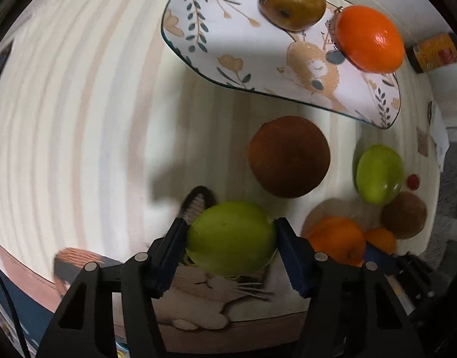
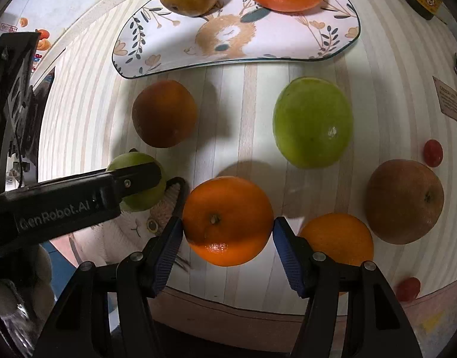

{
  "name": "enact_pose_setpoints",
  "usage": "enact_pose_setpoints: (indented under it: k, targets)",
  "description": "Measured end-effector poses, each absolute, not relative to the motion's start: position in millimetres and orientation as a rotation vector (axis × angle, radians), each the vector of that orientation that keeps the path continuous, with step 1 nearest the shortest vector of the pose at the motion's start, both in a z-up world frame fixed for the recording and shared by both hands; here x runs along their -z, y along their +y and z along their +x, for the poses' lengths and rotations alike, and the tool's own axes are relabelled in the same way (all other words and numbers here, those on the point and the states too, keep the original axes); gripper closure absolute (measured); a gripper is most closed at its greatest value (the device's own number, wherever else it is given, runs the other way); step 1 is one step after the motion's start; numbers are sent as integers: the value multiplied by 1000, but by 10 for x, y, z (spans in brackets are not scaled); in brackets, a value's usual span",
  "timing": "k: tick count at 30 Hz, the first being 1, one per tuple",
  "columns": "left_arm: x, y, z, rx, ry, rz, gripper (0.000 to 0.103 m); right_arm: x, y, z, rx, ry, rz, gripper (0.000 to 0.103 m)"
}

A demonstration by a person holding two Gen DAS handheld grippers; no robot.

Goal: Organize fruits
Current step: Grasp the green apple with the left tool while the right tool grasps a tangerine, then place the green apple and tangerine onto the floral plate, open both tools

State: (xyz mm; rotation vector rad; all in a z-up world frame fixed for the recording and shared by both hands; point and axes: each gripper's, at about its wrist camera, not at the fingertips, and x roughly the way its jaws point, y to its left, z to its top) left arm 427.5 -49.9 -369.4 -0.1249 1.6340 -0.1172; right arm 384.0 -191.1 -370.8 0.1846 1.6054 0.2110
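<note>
Both fruits gripped near table edge (image 2: 258, 307); clear tabletop beyond.

Right gripper (image 2: 228, 228) clasps an orange (image 2: 227, 219) on the striped table (image 2: 249, 89); patterned plate (image 2: 228, 47) beyond.

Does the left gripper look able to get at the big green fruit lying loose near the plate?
Probably not now: the left gripper is shut on a smaller green fruit, and the big green fruit lies nearer the right gripper.
</note>
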Motion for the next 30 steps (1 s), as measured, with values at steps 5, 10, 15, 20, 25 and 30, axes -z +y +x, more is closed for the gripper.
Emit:
enact_pose_setpoints:
  k: [5, 10, 15, 20, 25, 30]
  targets:
    - [3631, -344, 4131, 91, 1637, -70, 45, 3733, -1878, 3812, -231, 1623, 190, 38]
    - [3645, -236, 4132, 68, 1634, -96, 45, 3770, -1876, 3848, -220, 1620, 220, 36]
    - [3618, -226, 4153, 69, 1627, -91, 45, 3820, -1805, 3864, -234, 1627, 213, 37]
    - [3476, -238, 4065, 87, 1613, -97, 45, 3763, -1786, 3821, -228, 1602, 210, 37]
    - [3064, -231, 4135, 140, 1571, -150, 45, 3515, -1841, 3854, -247, 1543, 250, 38]
    - [2572, -181, 4459, 189, 1487, -192, 45, 3061, -2048, 4130, -254, 1431, 352, 38]
